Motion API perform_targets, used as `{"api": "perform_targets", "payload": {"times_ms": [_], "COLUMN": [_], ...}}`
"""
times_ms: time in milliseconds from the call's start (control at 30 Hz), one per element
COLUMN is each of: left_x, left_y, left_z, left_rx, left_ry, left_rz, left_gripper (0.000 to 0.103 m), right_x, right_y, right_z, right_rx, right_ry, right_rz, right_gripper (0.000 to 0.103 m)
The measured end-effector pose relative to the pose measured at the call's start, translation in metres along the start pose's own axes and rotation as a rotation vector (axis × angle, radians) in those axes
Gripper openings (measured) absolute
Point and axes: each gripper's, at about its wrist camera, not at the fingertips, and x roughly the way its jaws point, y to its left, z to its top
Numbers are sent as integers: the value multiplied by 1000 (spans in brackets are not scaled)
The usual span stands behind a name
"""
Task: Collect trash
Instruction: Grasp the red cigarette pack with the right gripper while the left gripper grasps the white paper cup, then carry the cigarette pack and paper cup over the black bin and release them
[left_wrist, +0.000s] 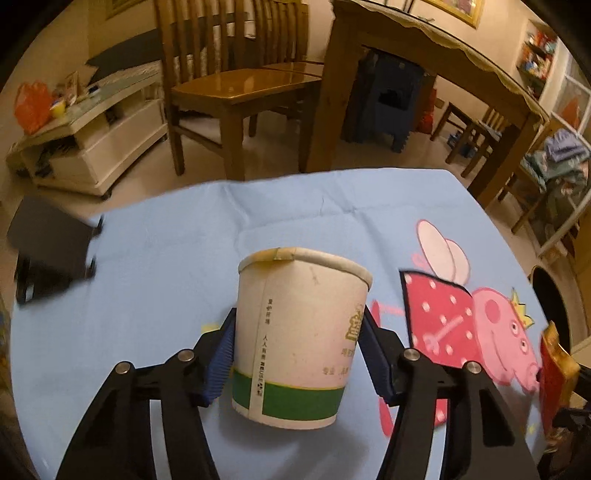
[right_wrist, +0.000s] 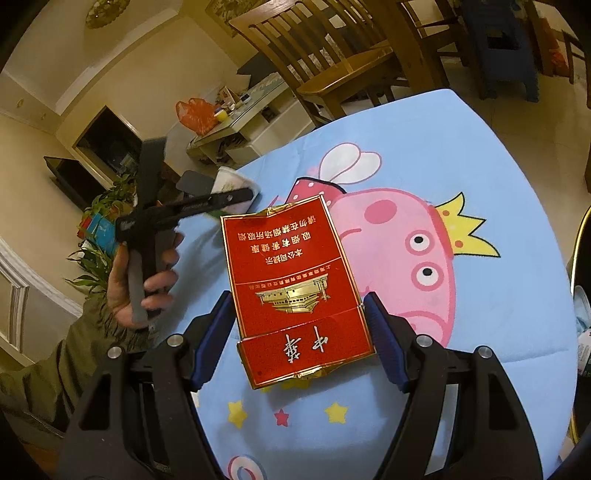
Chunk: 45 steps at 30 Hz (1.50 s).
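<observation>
Left wrist view. The left tool (left_wrist: 297, 354) has its two blue-padded fingers (left_wrist: 221, 363) pressed against opposite sides of a white paper cup (left_wrist: 299, 332), closed to the cup's width. The cup is upright with a slight tilt, its rolled rim at the top and a green band near its base, and it appears lifted off the surface (left_wrist: 155, 258), which is covered by a light blue cloth printed with a pink cartoon pig (left_wrist: 498, 332). A dark, blurred box-like object (left_wrist: 51, 247) lies at the left edge of the surface. At the far right edge, part of a red and gold cigarette pack (left_wrist: 554, 373) is visible. Beyond the surface stand a wooden chair (left_wrist: 236, 85), a wooden table (left_wrist: 424, 55) and a low white cabinet (left_wrist: 92, 140).

Right wrist view. The right tool (right_wrist: 301, 339) is closed on the red cigarette pack (right_wrist: 291, 277), one blue pad touching each long edge near its flip-top lid. The pack is held flat-face to the camera above the blue cloth, with its gold foil crumpled at both ends. To the left, the person's left hand (right_wrist: 144, 280) grips the black handle of the other device, and the cup (right_wrist: 236, 182) shows in part behind it. An orange plastic bag (right_wrist: 195, 114) rests on the white cabinet in the background.
</observation>
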Motion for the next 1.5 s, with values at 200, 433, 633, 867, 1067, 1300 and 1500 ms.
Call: {"api": "perform_targets", "payload": {"times_ms": [200, 433, 633, 867, 1067, 1300, 1500], "left_x": [-34, -72, -108, -126, -118, -108, -98], "left_y": [-8, -43, -91, -143, -167, -189, -206], "left_z": [-46, -90, -99, -99, -96, -93, -89], "left_rx": [-59, -37, 15, 108, 148, 185, 211], "left_ry": [-13, -64, -156, -220, -213, -213, -202], "left_rz": [-14, 100, 170, 184, 171, 162, 151], "left_gripper": [59, 58, 58, 59, 59, 59, 59], "right_x": [-4, -11, -28, -62, -102, -115, -126], "right_y": [2, 10, 21, 13, -6, -38, -57], "right_z": [-2, -11, -24, -36, -44, -41, -38], "right_rx": [-5, -68, -140, -144, -91, -11, 65], "right_ry": [-16, -37, -87, -157, -244, -247, -274], "right_rz": [-25, -156, -295, -396, -456, -522, -559], "right_gripper": [70, 70, 70, 70, 70, 70, 70]}}
